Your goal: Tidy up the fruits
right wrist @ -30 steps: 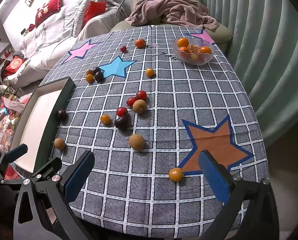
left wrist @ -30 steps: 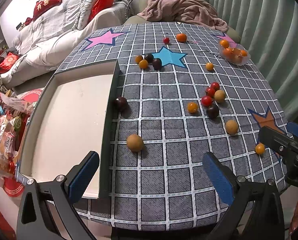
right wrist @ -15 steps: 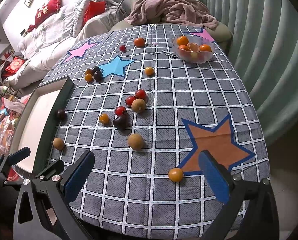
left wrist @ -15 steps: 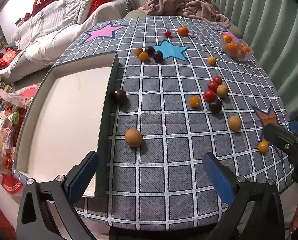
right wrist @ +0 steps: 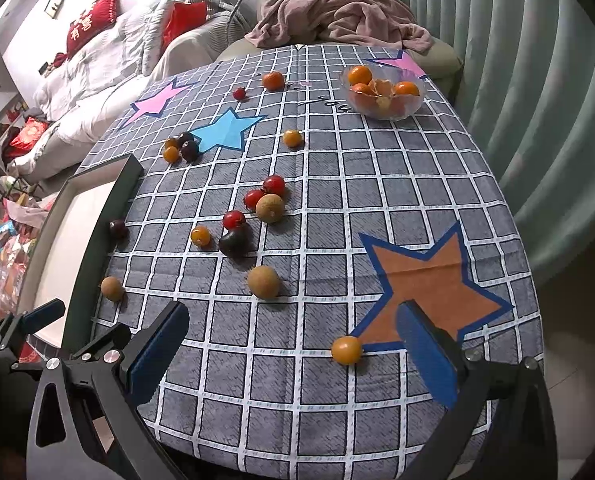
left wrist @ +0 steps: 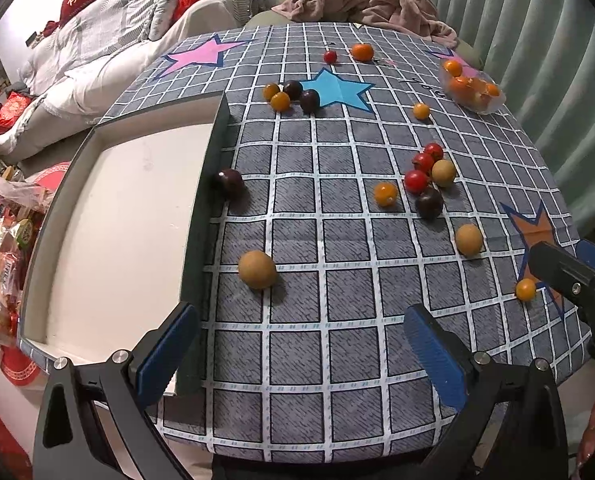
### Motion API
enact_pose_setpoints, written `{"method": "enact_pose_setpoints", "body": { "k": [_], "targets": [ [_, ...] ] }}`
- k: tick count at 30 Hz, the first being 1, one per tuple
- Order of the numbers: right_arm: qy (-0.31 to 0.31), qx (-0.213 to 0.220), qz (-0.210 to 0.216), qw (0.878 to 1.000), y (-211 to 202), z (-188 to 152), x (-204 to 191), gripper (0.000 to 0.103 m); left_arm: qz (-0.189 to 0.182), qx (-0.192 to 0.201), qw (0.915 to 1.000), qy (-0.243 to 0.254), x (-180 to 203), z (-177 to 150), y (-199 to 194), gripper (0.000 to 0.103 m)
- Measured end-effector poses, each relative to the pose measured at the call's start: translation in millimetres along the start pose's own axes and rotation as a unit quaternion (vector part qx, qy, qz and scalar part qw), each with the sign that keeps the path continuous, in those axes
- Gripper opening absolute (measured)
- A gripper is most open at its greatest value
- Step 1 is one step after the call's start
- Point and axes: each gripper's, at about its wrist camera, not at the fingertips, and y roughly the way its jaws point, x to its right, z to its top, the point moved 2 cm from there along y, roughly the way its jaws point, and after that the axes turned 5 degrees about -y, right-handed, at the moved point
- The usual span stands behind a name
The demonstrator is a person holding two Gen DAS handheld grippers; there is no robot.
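Blue-padded left gripper (left wrist: 297, 348) and right gripper (right wrist: 293, 350) both gape wide, holding nothing. Loose fruits lie scattered across the checked tablecloth (right wrist: 377, 184); one brown fruit (left wrist: 257, 269) sits just beside the dark-rimmed tray (left wrist: 201, 216).

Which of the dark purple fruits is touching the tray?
The lone dark purple fruit resting against the dark-rimmed white tray; the other three lie out on the checked tablecloth.

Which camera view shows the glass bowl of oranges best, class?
The right wrist view: the glass bowl sits whole and fairly large, its oranges easy to tell apart. In the left wrist view the bowl appears small, squashed and blurred near the table's far right edge.
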Motion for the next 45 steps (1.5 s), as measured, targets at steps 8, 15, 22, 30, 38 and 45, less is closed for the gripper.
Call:
{"method": "enact_pose_setpoints", "body": {
  "k": [8,15,22,30,38,45],
  "targets": [
    [0.005,-0.002,0.002,1.000,4.5,-3.4,6.1,0.103,0.006,0.001,0.9999,0.009,3.8,0.8,1.7,0.103],
    [0.010,-0.004,0.004,1.000,6.1,-4.2,10.2,0.103,0.016,-0.001,0.9997,0.017,6.4,2.1,6.5,0.103],
    [0.015,-0.004,0.006,1.000,6.9,-5.0,16.0,0.103,0.006,-0.010,0.9997,0.022,10.9,1.4,11.0,0.103],
    [0.022,-0.005,0.004,1.000,8.4,-7.4,23.6,0.103,0.006,-0.025,0.9995,0.019,14.2,2.1,16.8,0.103],
    [0.030,-0.014,-0.012,0.999,13.6,-23.9,41.4,0.103,0.010,-0.010,0.9993,0.035,17.1,13.7,21.1,0.103],
    [0.031,-0.026,-0.011,0.999,30.3,-35.1,49.9,0.103,0.006,0.011,0.9960,0.088,39.6,30.0,34.6,0.103]
  ]
}}
